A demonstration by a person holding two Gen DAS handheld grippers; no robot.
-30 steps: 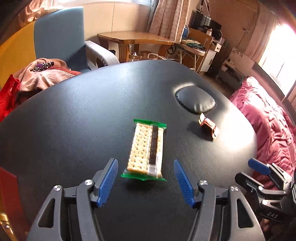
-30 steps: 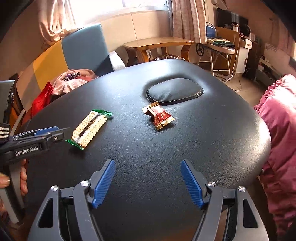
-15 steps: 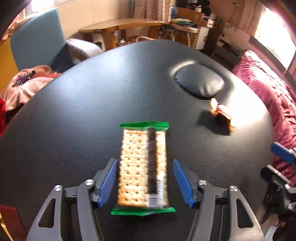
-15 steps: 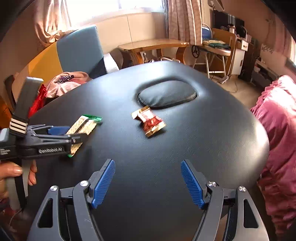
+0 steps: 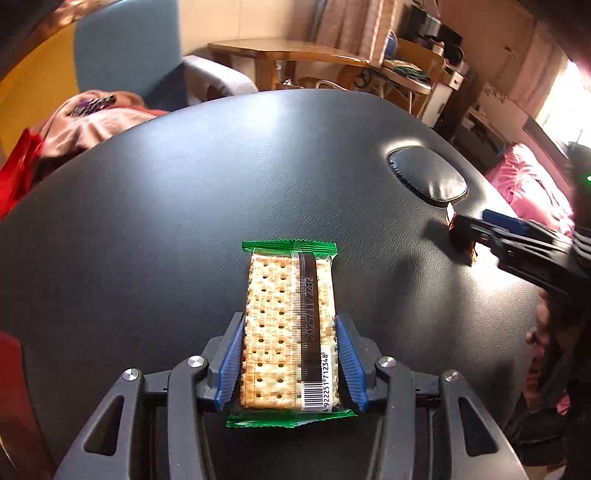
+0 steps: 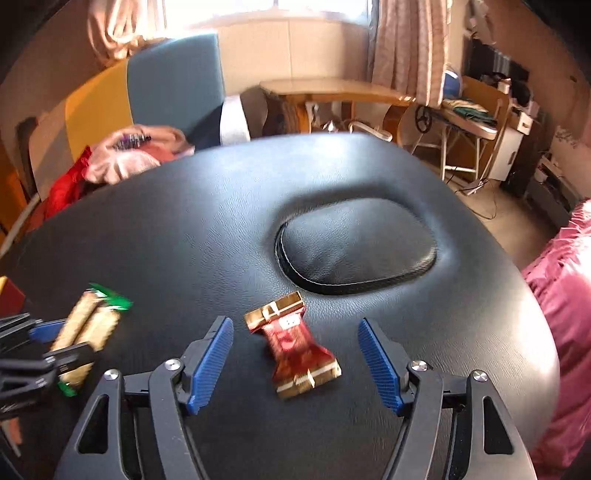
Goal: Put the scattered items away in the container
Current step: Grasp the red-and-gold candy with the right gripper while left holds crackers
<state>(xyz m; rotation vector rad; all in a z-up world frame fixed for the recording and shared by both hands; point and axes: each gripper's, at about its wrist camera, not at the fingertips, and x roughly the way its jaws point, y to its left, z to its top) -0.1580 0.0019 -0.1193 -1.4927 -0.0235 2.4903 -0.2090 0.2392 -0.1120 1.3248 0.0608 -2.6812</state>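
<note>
Black padded table (image 5: 155, 221) carries both snacks. Your left gripper (image 5: 290, 360) clamps the cracker packet (image 5: 290, 325) by its long sides, pads touching the wrapper. Your right gripper (image 6: 295, 360) stands spread wide around the red-and-gold candy (image 6: 291, 345), touching neither end.

Black padded leather counter (image 6: 221, 229) with an oval inset cushion (image 6: 356, 245). Behind it: blue armchair (image 6: 173, 81) beside a yellow panel (image 6: 96, 107), with pink and red clothes (image 6: 140, 151) piled on the seat. Wooden table (image 6: 332, 88) sits under a bright window (image 6: 266, 14); patterned curtains (image 6: 406, 48) hang right of it. Pink bedding (image 6: 561, 295) at right edge. Warm daylight.
</note>
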